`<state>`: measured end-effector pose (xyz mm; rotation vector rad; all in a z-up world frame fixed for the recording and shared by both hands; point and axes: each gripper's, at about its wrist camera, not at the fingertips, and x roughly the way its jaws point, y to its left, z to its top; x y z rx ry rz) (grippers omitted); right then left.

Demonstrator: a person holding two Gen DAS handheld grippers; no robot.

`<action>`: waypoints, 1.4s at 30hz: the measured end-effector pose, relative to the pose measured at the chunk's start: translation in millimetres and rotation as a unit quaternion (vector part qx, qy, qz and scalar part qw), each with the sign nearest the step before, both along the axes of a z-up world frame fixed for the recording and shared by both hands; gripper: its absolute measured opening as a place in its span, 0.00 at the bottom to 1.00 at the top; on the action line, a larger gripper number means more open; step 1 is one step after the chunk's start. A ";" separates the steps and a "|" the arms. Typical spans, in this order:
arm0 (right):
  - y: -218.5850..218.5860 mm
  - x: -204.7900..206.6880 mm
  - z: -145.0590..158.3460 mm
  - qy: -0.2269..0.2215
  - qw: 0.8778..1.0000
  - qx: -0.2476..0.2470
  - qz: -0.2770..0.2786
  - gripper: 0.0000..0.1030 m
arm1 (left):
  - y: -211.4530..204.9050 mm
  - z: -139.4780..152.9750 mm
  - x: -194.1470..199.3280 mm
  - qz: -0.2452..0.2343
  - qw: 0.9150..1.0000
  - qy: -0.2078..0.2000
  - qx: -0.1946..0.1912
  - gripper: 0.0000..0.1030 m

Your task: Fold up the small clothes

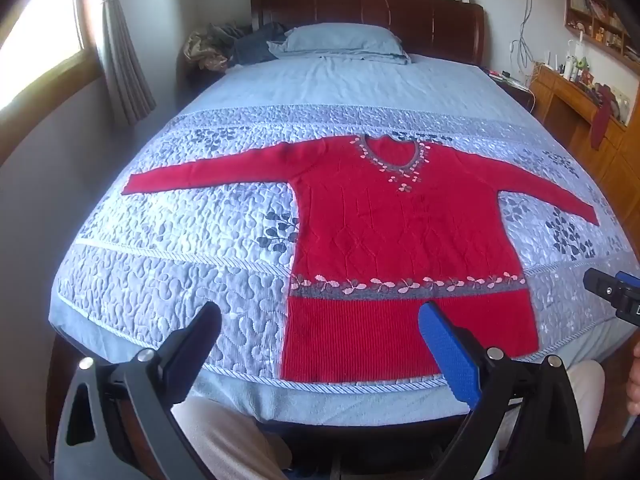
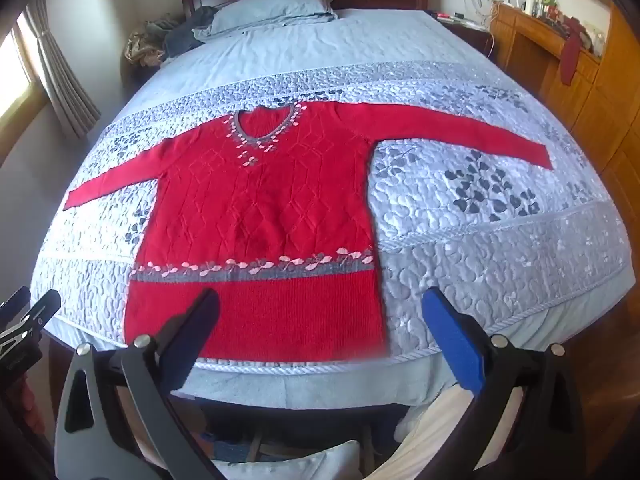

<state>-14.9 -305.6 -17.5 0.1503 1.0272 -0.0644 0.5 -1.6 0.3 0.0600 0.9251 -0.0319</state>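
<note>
A red knit sweater lies flat and face up on the quilted bed, both sleeves spread out sideways, collar toward the headboard and hem at the near edge. It also shows in the right wrist view. My left gripper is open and empty, held above the near bed edge over the hem's left part. My right gripper is open and empty, held over the hem's right part. The right gripper shows at the right edge of the left wrist view. The left gripper shows at the left edge of the right wrist view.
The bed carries a light blue quilt with a leaf pattern. A blue pillow and a heap of dark clothes lie by the dark wooden headboard. Wooden cabinets stand on the right, a curtained window on the left.
</note>
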 end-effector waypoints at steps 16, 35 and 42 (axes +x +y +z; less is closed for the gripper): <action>-0.6 -1.6 4.7 -0.004 1.000 -0.001 -0.003 0.97 | -22.1 21.3 -15.7 0.009 1.000 -0.027 0.008 0.96; 3.6 -1.2 6.3 -0.007 1.000 -0.004 -0.002 0.97 | 2.5 18.0 -6.6 0.009 0.999 -0.030 0.005 0.96; 4.2 -0.7 7.2 -0.014 1.000 -0.002 -0.004 0.97 | 2.7 18.7 -6.6 0.009 0.999 -0.031 0.006 0.96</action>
